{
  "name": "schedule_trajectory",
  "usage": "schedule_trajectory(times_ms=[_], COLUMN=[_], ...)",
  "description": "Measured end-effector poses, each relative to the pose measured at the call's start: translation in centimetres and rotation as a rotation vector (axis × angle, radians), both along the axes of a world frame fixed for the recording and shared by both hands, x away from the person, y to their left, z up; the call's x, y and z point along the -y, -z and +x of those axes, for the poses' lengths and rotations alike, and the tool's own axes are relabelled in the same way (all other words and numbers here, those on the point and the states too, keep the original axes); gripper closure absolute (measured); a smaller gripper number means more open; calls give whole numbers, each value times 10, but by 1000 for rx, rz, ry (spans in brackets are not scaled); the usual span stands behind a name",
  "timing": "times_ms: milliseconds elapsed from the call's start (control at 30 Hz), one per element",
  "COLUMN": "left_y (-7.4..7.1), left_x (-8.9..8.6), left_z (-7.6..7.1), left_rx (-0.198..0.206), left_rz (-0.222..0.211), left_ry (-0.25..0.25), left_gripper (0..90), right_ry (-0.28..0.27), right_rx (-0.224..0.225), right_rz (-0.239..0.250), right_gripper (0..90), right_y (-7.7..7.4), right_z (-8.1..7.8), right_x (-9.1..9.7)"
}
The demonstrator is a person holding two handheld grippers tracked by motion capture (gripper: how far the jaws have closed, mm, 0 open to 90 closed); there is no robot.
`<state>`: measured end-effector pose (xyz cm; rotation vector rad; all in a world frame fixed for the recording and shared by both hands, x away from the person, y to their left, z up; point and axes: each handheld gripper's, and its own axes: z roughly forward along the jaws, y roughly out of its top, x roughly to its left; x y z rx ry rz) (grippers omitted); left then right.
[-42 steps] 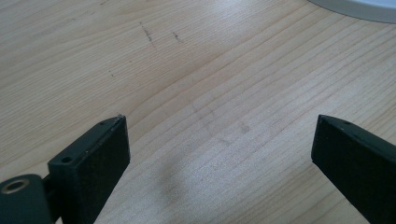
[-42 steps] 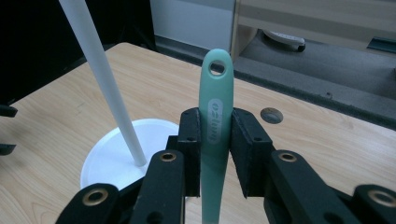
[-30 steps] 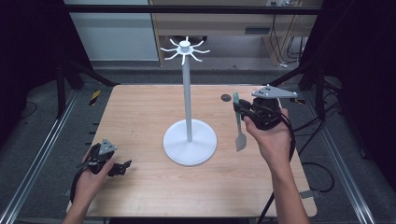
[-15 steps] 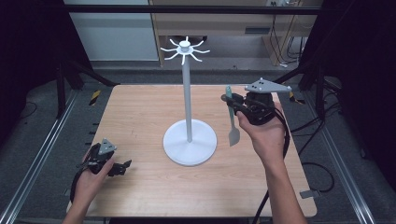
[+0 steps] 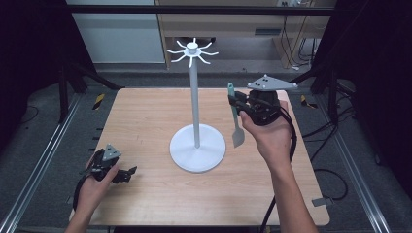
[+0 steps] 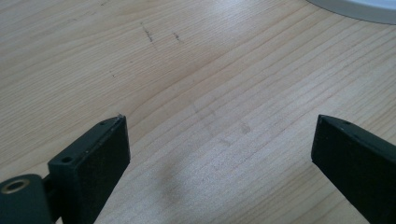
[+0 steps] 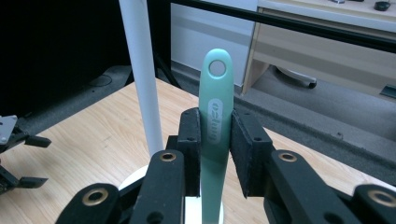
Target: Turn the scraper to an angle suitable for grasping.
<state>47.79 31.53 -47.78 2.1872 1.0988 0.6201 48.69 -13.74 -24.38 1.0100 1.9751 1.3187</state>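
A lab test bay: a bare wooden table (image 5: 145, 121) inside a black metal frame (image 5: 194, 8), cables (image 5: 335, 179) trailing over grey carpet (image 5: 39, 131)

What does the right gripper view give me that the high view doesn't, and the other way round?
Right gripper view: the hanging hole at the top of the green spatula handle, raised lettering below it, and the right gripper pads pressed on the handle's two sides.

High view: the hooks on top of the white stand, well above the handle's end, the spatula's grey blade hanging off the table, and both forearms.

Shared: the spatula held upright beside the stand's pole, and the left gripper resting open on the table.
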Motion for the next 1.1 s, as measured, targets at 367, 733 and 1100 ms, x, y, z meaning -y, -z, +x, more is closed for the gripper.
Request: schedule_trajectory(times_ms=[367,733,1100], left_y=[0,0,0], left_x=[0,0,0], left_z=[0,0,0], left_rx=[0,0,-1], left_rz=[0,-2,-2], left_ry=[1,0,1], left_gripper=[41,42,41], right_ry=[-13,-20,-28], right_rx=[22,38,47], right_rz=[5,11,22], right_gripper=[745,745,745], right_y=[-12,-19,-23], right_z=[1,1,1], right_x=[-10,-17,-20])
